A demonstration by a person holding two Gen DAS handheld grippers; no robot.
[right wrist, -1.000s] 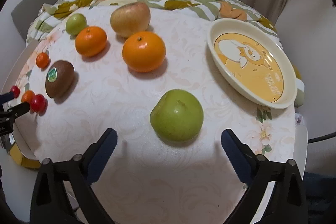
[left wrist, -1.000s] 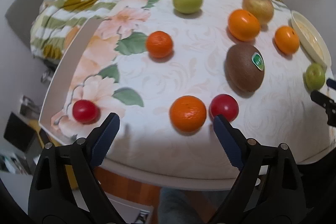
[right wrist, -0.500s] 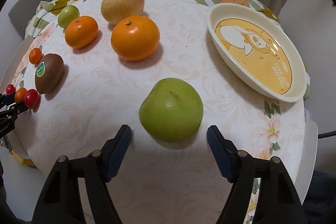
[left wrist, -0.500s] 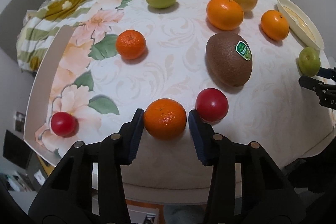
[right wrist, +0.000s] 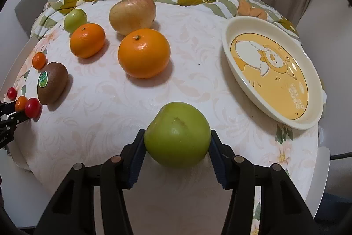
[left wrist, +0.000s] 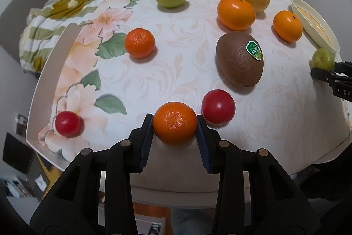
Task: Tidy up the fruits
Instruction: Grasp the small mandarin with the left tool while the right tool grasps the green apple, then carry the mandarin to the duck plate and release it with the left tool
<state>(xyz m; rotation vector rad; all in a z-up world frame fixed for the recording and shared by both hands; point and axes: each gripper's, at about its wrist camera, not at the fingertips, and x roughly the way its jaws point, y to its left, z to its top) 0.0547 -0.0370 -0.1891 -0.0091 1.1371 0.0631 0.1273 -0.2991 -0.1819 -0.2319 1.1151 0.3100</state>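
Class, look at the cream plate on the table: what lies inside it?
The plate holds no fruit; only its printed cartoon picture shows. In the left view, its near rim hides most of the inside.

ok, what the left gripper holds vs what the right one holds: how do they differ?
The left gripper is shut on a small mandarin: orange, dimpled skin. The right gripper is shut on a green apple: smooth skin with a brownish blemish, and it spreads the fingers wider. The mandarin sits by a red tomato; the apple sits near the plate. Both are round and pinched at their sides.
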